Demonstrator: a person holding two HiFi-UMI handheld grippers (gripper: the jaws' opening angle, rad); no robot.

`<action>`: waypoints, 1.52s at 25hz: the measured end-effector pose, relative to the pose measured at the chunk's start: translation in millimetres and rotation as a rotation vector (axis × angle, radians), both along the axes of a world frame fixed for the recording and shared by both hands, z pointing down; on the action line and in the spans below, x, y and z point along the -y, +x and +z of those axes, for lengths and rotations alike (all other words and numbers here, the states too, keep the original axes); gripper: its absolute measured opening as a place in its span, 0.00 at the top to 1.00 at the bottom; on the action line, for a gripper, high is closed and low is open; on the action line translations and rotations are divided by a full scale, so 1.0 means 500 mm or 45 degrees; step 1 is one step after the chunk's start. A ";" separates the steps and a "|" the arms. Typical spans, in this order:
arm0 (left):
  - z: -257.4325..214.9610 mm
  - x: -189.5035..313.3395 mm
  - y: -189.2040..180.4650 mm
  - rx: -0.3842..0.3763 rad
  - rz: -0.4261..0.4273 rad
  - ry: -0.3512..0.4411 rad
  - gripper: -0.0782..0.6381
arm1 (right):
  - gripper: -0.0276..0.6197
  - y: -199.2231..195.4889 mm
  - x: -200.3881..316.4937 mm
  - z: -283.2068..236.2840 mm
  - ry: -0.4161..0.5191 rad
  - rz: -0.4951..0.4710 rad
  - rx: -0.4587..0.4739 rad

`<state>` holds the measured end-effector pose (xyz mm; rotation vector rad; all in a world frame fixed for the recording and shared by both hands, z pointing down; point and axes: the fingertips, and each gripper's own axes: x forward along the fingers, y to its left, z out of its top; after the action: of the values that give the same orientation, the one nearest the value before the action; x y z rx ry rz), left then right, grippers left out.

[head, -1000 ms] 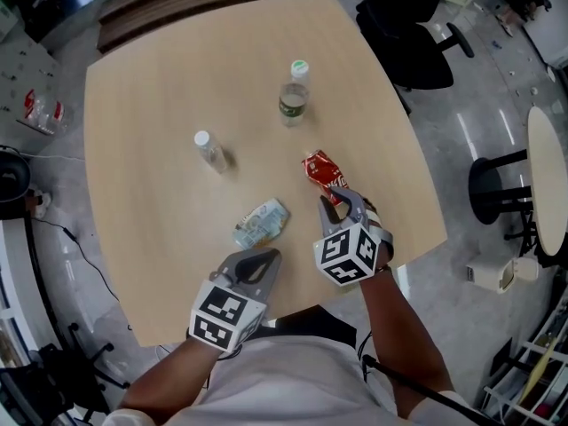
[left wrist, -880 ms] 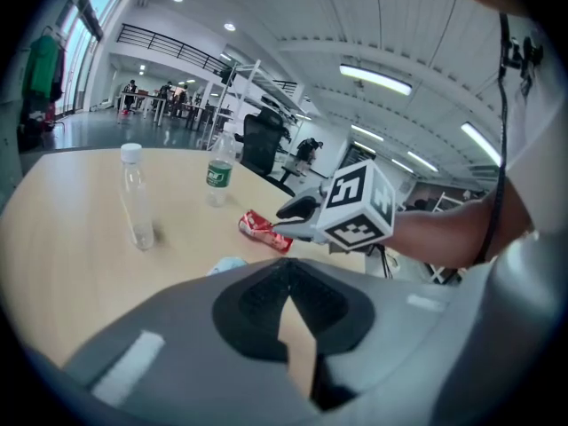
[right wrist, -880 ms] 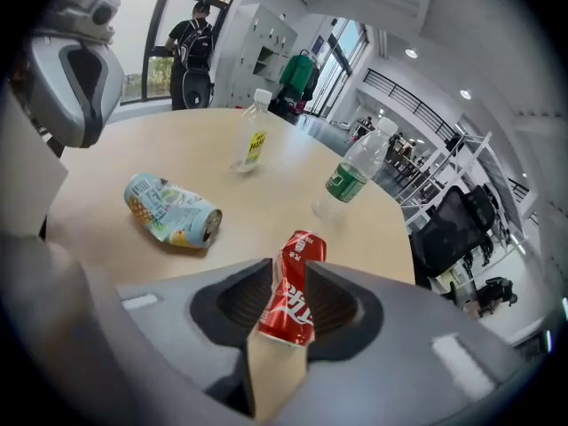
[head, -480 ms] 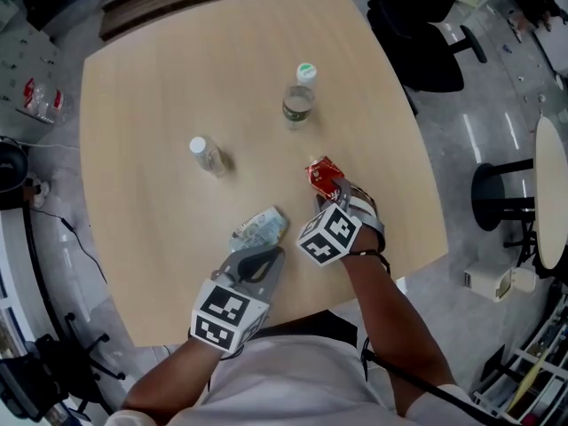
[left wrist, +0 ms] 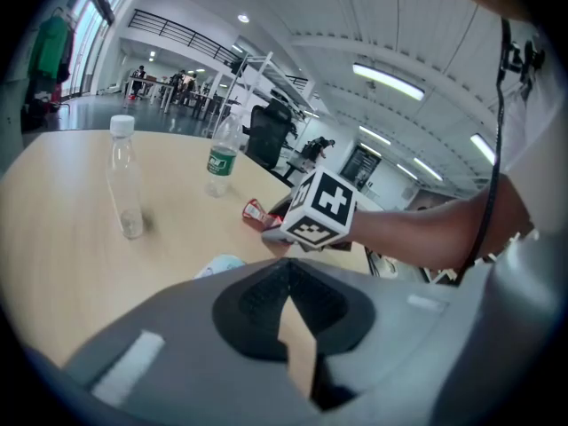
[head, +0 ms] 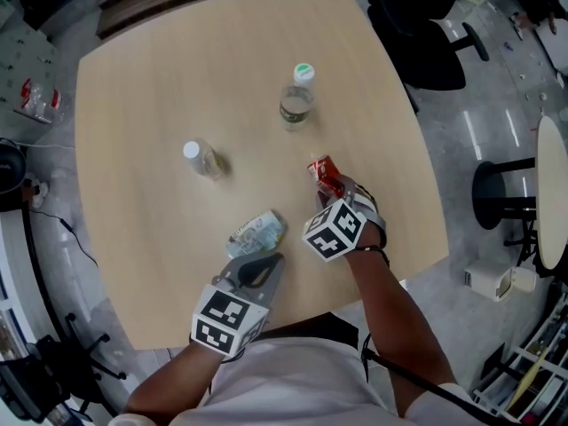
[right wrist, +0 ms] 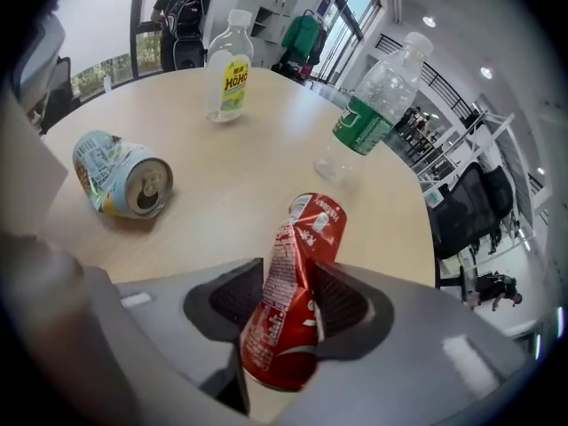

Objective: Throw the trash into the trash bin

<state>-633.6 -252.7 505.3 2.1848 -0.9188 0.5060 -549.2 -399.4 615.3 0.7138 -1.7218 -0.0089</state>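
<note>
Pale wood fills most of the head view: a table [head: 151,87] with rounded corners on a grey polished floor, with a black office chair [head: 426,34] off its far right corner.

Your right gripper [head: 337,187] points steeply down near the table's right edge, and the crushed red can [head: 321,170] stands between its jaws. In the right gripper view the jaws stand wide apart, one pad on each side of the can's dented body and close to it. I see no squeeze on it, and the can's lower end rests on the table.

Your left gripper [head: 266,263] sits low over the near edge with its jaws closed together and nothing between them. Just beyond its tip, a crushed light-blue can [head: 256,232] lies on its side, open end towards the red can and apart from it.

A clear bottle with a white cap [head: 202,158] stands upright left of the table's middle. A second clear bottle with a green label [head: 295,96] stands upright nearer the far edge, well apart from both cans.
</note>
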 end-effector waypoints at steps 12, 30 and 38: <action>-0.027 -0.006 -0.007 -0.005 0.024 0.061 0.88 | 0.69 -0.023 -0.029 -0.070 0.075 0.047 0.162; -0.127 -0.143 -0.045 -0.018 0.157 0.275 0.88 | 0.69 -0.050 -0.242 -0.241 0.243 0.184 0.282; -0.227 -0.181 -0.082 -0.087 0.145 0.478 0.88 | 0.69 -0.086 -0.380 -0.395 0.342 0.343 0.660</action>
<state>-674.6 -162.3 391.9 2.5868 -0.9140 0.3284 -592.4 -209.4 417.8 1.2234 -2.1228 0.1452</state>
